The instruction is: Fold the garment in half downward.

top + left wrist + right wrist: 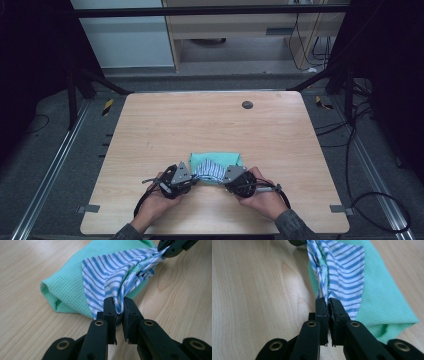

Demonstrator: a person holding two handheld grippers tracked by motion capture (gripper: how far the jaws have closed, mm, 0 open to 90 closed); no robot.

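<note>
- Striped cloth [210,170], blue and white, lies bunched on top of a folded green towel [216,159] near the middle of the bench's [210,120] near edge, between the two hands.
- Left tongs [119,308] are clenched on one gathered end of the striped cloth; its jaws pinch the fabric tight.
- Right tongs [328,305] are clenched on the other gathered end, and the fabric runs taut between the two grips.
- Risk: some green weave seems to show inside the striped folds in the right gripper view, so the towel may be caught in a grip. Lifting would then drag both pieces up together.
- Risk: each grip holds only a narrow bunch of thin fabric. Pulling the hands apart hard could slip the cloth out of one pair of jaws, and it would drop crumpled.
- Risk: an uneven lift would twist the cloth instead of spreading it flat.
- Risk: the towel sits close to the near edge, so a tug toward the person could slide it off.
</note>
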